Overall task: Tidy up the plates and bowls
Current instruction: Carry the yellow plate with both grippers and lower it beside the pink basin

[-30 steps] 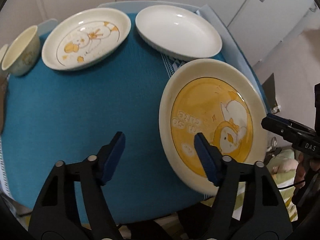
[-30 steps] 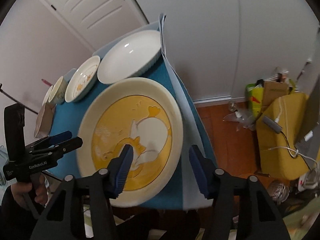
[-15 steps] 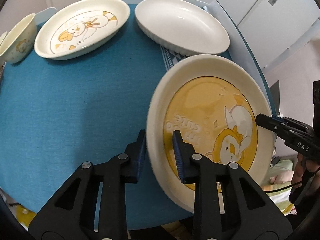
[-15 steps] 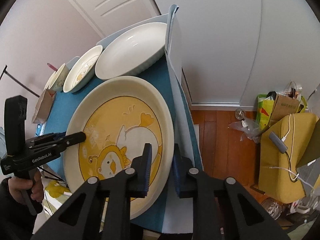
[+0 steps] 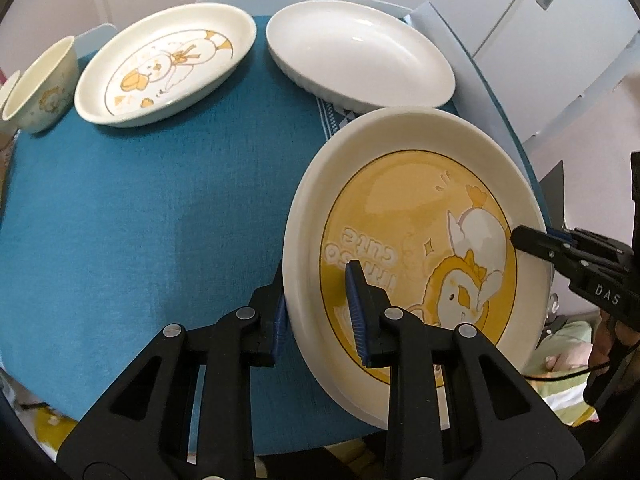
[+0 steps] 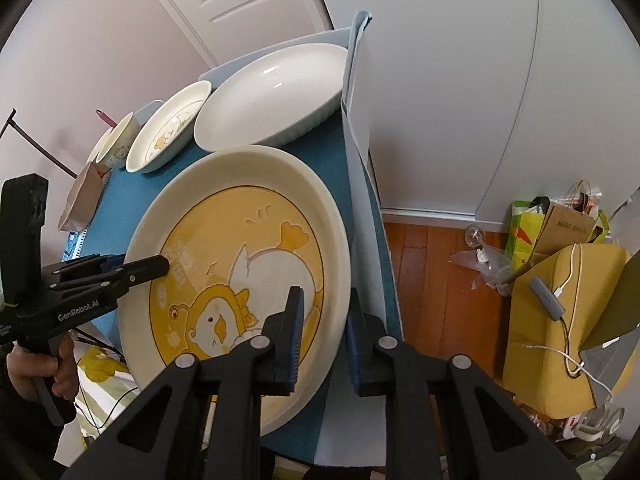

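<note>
1. The yellow duck plate (image 5: 416,256) fills the lower right of the left wrist view, tilted, its far edge over the teal tablecloth (image 5: 160,208); the frames do not show whether it touches the cloth.
2. The left gripper (image 5: 320,312) is clenched on the plate's near-left rim, one blue pad inside the dish, the other under it.
3. The right gripper (image 6: 322,336) is clamped on the opposite rim, at the lower centre of the right wrist view.
4. At the upper right of the left wrist view a plain white dish (image 5: 360,52) sits just beyond the held plate.
5. A cartoon-printed dish (image 5: 164,64) lies at upper left, just beside the white one.
6. A small cream cup (image 5: 42,84) stands at the far left edge.
</note>
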Demonstrator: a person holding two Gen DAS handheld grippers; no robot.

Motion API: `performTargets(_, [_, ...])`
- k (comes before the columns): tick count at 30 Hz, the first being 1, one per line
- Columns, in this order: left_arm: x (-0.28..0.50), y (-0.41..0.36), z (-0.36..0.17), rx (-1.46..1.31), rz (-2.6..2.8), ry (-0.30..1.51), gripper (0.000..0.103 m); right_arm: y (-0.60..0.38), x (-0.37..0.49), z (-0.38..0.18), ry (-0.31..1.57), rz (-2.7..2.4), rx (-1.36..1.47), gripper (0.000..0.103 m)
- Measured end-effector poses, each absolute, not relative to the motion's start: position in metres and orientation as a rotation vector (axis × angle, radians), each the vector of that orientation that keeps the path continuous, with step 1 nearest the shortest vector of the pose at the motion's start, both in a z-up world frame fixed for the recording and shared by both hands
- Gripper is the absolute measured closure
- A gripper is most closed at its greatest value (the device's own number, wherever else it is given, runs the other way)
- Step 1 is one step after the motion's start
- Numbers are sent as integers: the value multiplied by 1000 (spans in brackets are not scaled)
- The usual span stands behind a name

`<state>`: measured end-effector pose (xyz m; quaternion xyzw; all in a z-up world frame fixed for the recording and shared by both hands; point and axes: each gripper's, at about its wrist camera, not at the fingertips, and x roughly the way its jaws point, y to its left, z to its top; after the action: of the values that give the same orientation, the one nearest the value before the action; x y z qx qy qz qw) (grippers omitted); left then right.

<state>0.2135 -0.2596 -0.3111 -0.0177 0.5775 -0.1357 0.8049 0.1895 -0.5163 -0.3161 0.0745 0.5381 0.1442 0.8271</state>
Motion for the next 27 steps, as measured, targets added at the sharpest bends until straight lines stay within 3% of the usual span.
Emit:
performTargets(11, [198, -247, -280, -42, -262, 1195, 79, -505, 195, -298, 1121, 331, 144, 85])
performTargets(27, [191, -92, -223, -77, -178, 1141, 79, -367, 210, -258, 1085, 425, 98, 85])
